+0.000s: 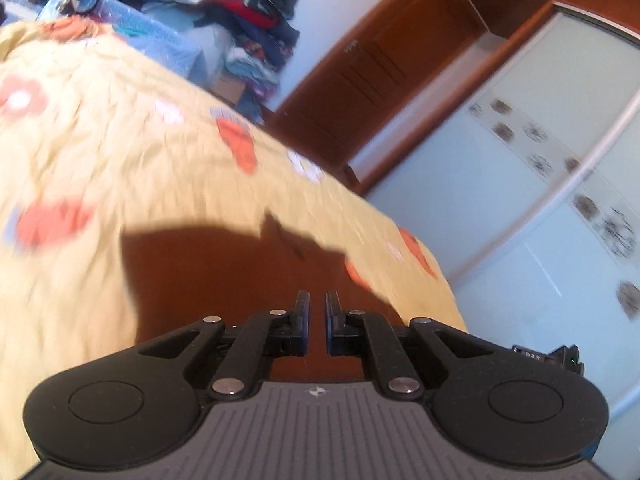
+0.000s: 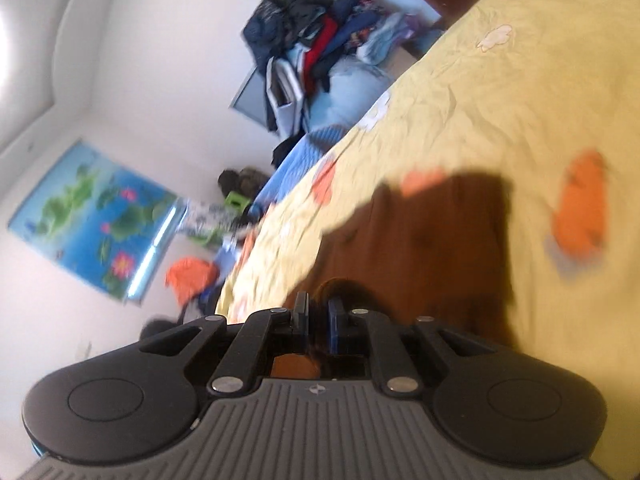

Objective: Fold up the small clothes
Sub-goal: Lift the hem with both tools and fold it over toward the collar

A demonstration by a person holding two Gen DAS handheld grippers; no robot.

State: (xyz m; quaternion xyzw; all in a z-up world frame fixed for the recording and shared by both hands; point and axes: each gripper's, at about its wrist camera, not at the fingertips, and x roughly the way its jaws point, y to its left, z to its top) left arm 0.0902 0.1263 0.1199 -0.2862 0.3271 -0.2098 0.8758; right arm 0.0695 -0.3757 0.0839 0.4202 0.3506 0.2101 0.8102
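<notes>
Right wrist: your right gripper (image 2: 318,312) is clamped on a bunched edge of the brown garment (image 2: 424,248), which spreads toward 1 o'clock over the yellow bedspread (image 2: 500,112). Left gripper (image 1: 318,310) sits over the same cloth, fingers narrowly apart; whether it pinches fabric, can't tell. Frames are motion-blurred, so a fast pull with one-sided grip risks a skewed fold.

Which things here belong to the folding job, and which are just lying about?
Job:
brown garment
left gripper, nearly closed, hold unclear
right gripper, shut on the garment
yellow sheet, the work surface

Lying about:
clothes pile
poster
door
wardrobe
</notes>
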